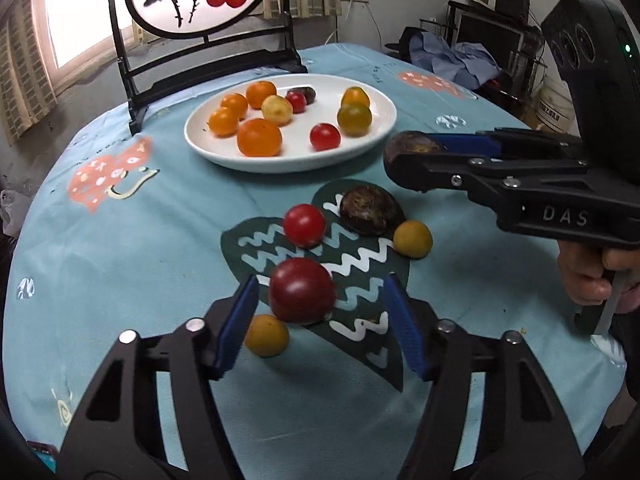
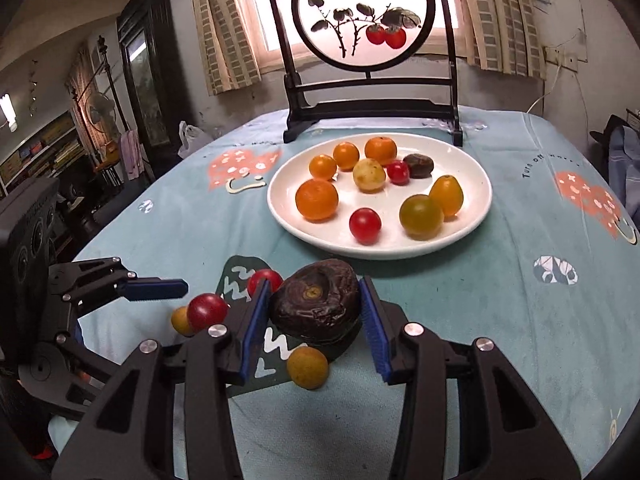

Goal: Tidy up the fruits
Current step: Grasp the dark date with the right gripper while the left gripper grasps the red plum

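Observation:
My left gripper [image 1: 321, 280] is low over the blue cloth, its jaws astride a dark red tomato [image 1: 302, 290]. The tomato lies near the left pad and a gap shows at the right pad, so the gripper is open. My right gripper [image 2: 314, 282] is shut on a dark brown wrinkled fruit [image 2: 316, 304], lifted off the cloth in front of the white plate [image 2: 472, 216]. The left wrist view shows that held fruit [image 1: 414, 145] at the plate's [image 1: 372, 136] near right rim. On the cloth lie another dark fruit [image 1: 370, 210], a red tomato [image 1: 304, 226] and two yellow fruits [image 1: 413, 239] [image 1: 267, 335].
The plate holds several orange, red and yellow-green fruits. A black stand with a round painted screen [image 2: 368, 60] rises just behind it. A person's hand [image 1: 588, 276] grips the right tool's handle. The table's cloth [image 2: 520, 320] curves away at the left and right edges.

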`<state>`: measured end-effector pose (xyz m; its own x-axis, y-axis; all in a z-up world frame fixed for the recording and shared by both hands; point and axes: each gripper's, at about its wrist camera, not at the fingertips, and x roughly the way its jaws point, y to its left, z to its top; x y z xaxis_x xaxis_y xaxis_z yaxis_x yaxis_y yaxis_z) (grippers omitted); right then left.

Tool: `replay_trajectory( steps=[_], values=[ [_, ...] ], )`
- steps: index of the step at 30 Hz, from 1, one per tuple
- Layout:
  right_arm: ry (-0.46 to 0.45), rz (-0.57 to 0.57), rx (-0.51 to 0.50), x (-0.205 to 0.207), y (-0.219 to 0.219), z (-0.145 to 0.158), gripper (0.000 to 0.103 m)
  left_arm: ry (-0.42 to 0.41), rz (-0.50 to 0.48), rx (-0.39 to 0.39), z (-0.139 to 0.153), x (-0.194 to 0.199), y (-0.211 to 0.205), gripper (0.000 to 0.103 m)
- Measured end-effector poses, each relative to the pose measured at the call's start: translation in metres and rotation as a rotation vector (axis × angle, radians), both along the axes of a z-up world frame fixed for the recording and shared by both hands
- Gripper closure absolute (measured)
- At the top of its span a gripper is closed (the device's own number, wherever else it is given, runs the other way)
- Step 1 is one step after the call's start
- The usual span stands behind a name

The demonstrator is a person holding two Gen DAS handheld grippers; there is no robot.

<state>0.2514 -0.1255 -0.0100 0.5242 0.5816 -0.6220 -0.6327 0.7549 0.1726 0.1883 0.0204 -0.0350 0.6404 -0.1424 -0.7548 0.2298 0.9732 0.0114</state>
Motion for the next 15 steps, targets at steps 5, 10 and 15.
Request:
replay_trajectory(
  steps=[5, 10, 15],
  values=[
    [-0.005, 0.011, -0.004, -0.005, 0.000, 0.000, 0.058, 0.017, 0.014, -0.019, -0.005, 0.005, 0.004, 0.047],
    [0.001, 0.008, -0.003, -0.003, 0.000, -0.001, 0.058, 0.034, 0.026, -0.010, -0.011, 0.010, 0.008, 0.057],
    [0.000, 0.010, -0.005, -0.004, 0.000, -0.001, 0.058, 0.025, 0.030, 0.003, -0.013, 0.013, 0.008, 0.060]
  ],
)
